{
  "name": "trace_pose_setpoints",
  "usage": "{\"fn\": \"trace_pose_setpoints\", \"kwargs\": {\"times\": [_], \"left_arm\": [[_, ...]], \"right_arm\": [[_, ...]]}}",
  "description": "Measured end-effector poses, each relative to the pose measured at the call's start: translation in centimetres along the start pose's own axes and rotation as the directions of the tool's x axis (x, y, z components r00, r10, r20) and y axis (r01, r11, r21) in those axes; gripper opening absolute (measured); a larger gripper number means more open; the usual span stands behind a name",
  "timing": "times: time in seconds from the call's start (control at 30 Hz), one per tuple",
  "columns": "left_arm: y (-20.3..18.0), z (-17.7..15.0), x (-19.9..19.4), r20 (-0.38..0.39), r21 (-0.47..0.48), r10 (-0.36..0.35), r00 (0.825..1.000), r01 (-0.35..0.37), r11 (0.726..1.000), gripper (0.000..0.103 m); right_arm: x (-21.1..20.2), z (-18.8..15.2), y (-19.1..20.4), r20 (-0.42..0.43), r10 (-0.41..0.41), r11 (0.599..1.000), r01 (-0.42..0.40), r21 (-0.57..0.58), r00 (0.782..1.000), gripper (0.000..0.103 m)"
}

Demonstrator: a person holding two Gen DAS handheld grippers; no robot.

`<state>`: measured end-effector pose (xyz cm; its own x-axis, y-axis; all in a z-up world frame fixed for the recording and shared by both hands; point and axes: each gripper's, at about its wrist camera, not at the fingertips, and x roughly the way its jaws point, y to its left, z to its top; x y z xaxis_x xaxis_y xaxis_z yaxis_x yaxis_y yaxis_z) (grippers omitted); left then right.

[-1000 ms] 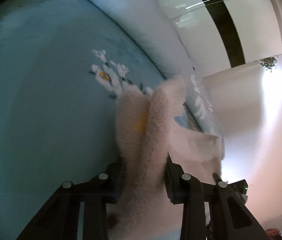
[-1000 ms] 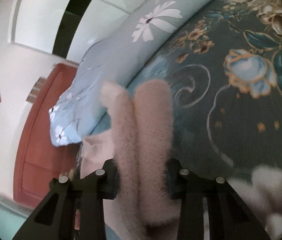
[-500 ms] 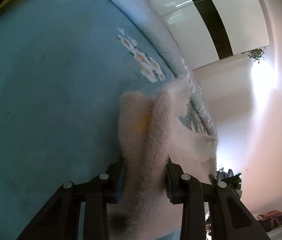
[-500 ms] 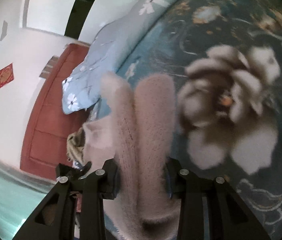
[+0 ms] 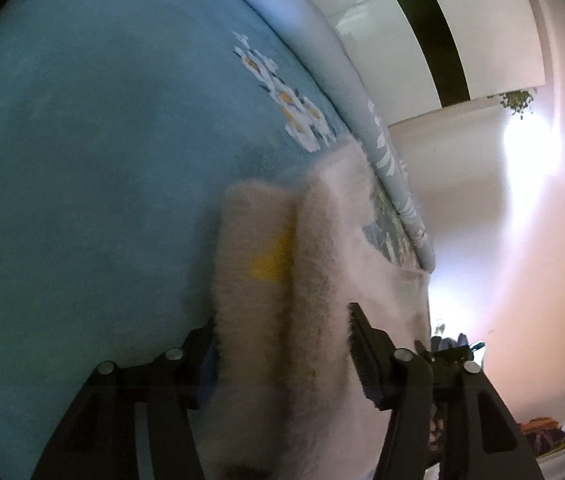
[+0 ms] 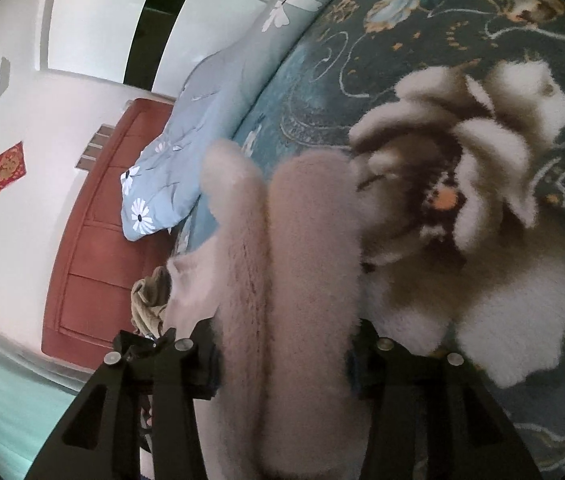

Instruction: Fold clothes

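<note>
My left fingers (image 5: 282, 344) are clamped on a bunched fold of the fluffy pale-pink fleece garment (image 5: 274, 280); two thick ridges of it stand up between the pads and fill the gap. A small yellow patch (image 5: 270, 264) sits in the crease between the ridges, just ahead of the tips. More of the same fleece spreads off to the right of the right pad as a flatter sheet.

My right fingers (image 6: 282, 344) are likewise closed on a doubled roll of that garment (image 6: 302, 260), both lobes squeezed between the pads and sticking out forward past the tips. A looser flap hangs left of the left pad.

Beyond the left fingers: plain teal bed cover (image 5: 82, 160) with a small white-and-yellow flower print (image 5: 294, 108) ahead and slightly right. Past that, a light-blue floral pillow (image 5: 342, 80) runs along the bed edge.

Beyond the right fingers: dark teal floral blanket (image 6: 422, 60) with a big cream flower motif (image 6: 462, 208) just right of the fleece. Forward-left, the same kind of blue pillow with white daisies (image 6: 186, 160), then a reddish-brown wooden door (image 6: 94, 260). A tan crumpled cloth (image 6: 150, 300) lies just ahead of the left pad; can't tell what it is.
</note>
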<state>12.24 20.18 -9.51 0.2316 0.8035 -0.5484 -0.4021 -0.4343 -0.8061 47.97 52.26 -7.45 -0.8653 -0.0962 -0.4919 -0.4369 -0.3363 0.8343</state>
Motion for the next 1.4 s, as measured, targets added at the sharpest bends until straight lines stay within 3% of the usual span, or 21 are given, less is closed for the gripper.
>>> {"fn": "trace_pose_setpoints", "kwargs": {"times": [0.13,0.23,0.53,0.8,1.07,1.23,1.4], "left_arm": [[-0.6,-0.1,-0.3,0.014,-0.015,0.031,0.999,-0.031,0.999,0.042],[-1.9,-0.4,-0.8,0.03,0.006,0.052,0.998,-0.052,0.999,0.037],[-6.7,-3.5,-4.1,0.071,0.116,0.045,0.996,-0.053,0.992,0.036],[-12.3,-5.5,-6.4,0.118,0.207,0.002,0.993,-0.026,0.978,0.036],[-24.9,-6.0,-3.8,0.088,0.364,-0.106,0.99,0.067,0.929,0.036],[-33.4,-7.4,1.6,-0.002,0.415,-0.185,0.983,0.169,0.894,0.036],[-41.8,-9.2,7.5,-0.102,0.451,-0.254,0.962,0.272,0.85,0.036]], "right_arm": [[-0.2,0.3,0.4,-0.018,-0.024,1.0,0.024,0.005,1.0,0.042],[-0.5,0.8,1.8,-0.036,-0.071,0.997,0.07,-0.038,0.997,0.038],[-3.9,1.0,8.0,-0.034,-0.125,0.969,0.115,-0.217,0.992,0.037],[-9.4,0.1,10.8,0.024,-0.067,0.96,0.071,-0.27,0.997,0.037],[-21.1,2.5,13.0,0.159,-0.031,0.942,0.082,-0.326,0.987,0.037],[-31.4,4.7,13.4,0.272,-0.047,0.931,0.141,-0.337,0.961,0.037],[-41.2,6.6,11.7,0.361,-0.097,0.938,0.207,-0.28,0.927,0.037]]}}
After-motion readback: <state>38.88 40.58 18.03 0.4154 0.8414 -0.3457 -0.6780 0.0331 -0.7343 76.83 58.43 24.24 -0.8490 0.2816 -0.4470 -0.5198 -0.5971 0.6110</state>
